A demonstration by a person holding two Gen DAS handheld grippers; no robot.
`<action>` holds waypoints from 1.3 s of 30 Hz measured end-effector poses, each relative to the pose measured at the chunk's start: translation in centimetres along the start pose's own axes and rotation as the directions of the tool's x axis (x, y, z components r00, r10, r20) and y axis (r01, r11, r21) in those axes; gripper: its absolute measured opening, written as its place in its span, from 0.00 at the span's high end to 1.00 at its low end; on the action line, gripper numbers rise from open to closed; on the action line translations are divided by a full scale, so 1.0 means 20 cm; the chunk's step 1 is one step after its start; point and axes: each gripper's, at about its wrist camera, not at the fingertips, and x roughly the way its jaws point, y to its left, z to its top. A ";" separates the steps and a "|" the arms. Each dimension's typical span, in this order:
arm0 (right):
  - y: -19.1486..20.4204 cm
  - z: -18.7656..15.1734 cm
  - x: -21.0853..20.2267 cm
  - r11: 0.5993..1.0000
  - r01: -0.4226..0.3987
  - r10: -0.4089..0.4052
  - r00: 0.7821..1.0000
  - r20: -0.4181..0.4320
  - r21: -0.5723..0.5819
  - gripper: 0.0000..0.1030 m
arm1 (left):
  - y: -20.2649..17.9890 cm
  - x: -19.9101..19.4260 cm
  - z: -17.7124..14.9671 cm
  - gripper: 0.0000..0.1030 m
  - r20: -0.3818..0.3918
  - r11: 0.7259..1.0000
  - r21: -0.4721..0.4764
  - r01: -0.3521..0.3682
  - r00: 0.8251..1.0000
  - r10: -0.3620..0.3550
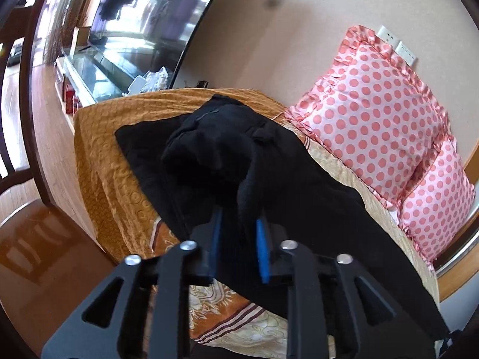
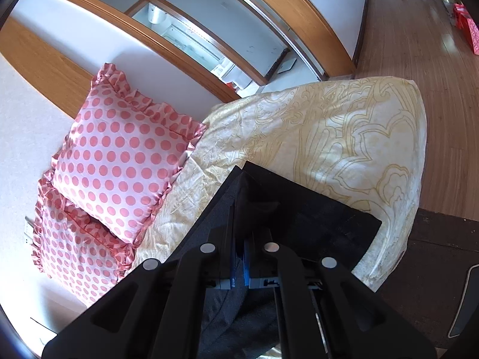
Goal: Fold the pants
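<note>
At the right gripper point(image 2: 239, 264) the blue pads are pressed together on a fold of the black pants point(image 2: 302, 209), whose straight edge is seen just ahead of the jaws. Beyond it, open cream bedding point(image 2: 344, 137) is left. At the left gripper point(image 1: 238, 233) the jaws are spread, with bunched pants cloth between them, apparently not clamped. Further on, dotted pillows point(image 1: 374, 113) are seen to the right.

Pants point(image 1: 227, 149) on bed point(image 1: 98, 155), pillows point(image 1: 374, 119) stacked to their right against the wall point(image 1: 269, 45).
</note>
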 end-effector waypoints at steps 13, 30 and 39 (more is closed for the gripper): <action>0.03 0.00 -0.02 1.000 0.004 -0.004 1.000 0.008 -0.016 0.97 | 0.24 0.27 0.26 0.39 -0.154 0.885 -0.426 0.188 0.949 -0.276; 0.03 0.01 0.00 0.999 0.023 -0.023 1.000 0.009 -0.034 0.97 | 0.11 0.16 0.33 0.78 -0.136 0.990 0.093 -0.107 0.983 0.119; 0.01 0.00 0.01 0.999 0.039 -0.039 0.999 0.000 -0.028 0.97 | 0.15 0.13 0.21 0.45 -0.077 0.982 0.122 -0.143 0.985 0.153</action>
